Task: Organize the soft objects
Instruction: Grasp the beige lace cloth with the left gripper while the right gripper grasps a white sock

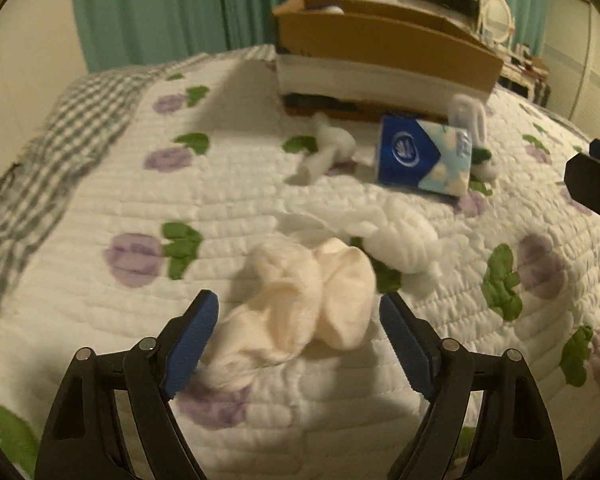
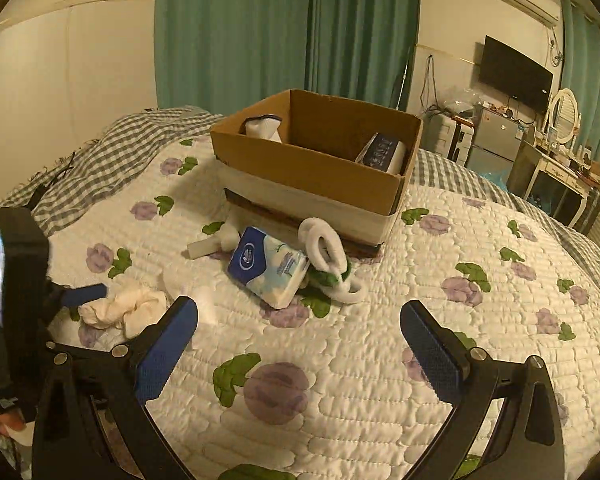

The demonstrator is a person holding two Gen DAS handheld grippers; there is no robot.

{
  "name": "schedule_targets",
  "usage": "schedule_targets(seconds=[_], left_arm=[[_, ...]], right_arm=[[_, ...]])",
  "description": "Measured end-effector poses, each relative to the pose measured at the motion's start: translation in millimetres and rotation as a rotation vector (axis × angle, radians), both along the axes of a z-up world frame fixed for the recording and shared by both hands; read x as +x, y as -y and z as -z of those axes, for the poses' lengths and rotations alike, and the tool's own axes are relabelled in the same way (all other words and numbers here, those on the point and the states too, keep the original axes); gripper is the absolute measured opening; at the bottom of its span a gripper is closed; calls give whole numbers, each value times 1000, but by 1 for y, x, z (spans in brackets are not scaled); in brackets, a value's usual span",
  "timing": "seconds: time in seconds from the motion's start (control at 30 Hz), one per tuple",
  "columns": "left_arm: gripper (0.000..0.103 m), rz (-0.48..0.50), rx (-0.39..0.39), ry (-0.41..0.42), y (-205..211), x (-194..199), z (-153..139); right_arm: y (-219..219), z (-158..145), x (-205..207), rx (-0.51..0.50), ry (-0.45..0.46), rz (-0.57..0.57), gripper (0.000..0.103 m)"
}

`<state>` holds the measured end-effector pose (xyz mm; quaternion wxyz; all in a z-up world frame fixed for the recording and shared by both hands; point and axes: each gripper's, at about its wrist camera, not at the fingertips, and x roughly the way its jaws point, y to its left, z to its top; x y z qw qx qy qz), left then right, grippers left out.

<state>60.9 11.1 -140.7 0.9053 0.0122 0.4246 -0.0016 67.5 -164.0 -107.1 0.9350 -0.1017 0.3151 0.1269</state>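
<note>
The left tongs (image 1: 298,320) are spread wide and held low over the bed (image 1: 100,200), with a cream sock (image 1: 300,300) lying between the two blue pads (image 1: 192,340). The pads are placed either side of the crumpled sock but apart from it, so nothing is pinched yet; the wide spread is judged to be there so that the whole bundle can be taken in one closing. The left-wrist view is slightly blurred, so contact at the sock's lower end cannot be ruled out.

The right tongs (image 2: 300,320) are also spread and hold nothing. They are kept above bare quilt, well back from the pile, probably to leave the left side room to work.

A cardboard box (image 2: 308,172) stands farther up the bed, and a white sock (image 2: 262,126) and a dark packet (image 2: 382,152) are already seen inside it, so it is taken to be the collecting place. Just in front of the box lie a tissue pack (image 2: 268,268), a white fluffy scrunchie (image 2: 324,248) touching the pack, and a rolled white piece (image 2: 216,242) beside it. A further white cloth (image 1: 400,240) lies just behind the cream sock.

The sorting is judged partly done: several soft things remain outside. A risk is seen in the white cloth being caught along with the sock.
</note>
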Motion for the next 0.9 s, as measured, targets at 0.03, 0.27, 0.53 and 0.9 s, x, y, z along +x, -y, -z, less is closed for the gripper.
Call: schedule_targets(seconds=[0.03, 0.27, 0.53, 0.9], left_arm=[[59, 7, -8, -9, 0, 3, 3], [28, 44, -71, -34, -6, 5, -1], [28, 19, 37, 138, -33, -9, -59], [28, -5, 16, 93, -53, -4, -46]], right_arm=[[-1, 1, 0, -1, -2, -4, 102], [-16, 6, 2, 8, -30, -54, 99], [-51, 26, 17, 33, -94, -106, 95], [-96, 89, 49, -65, -226, -128, 37]])
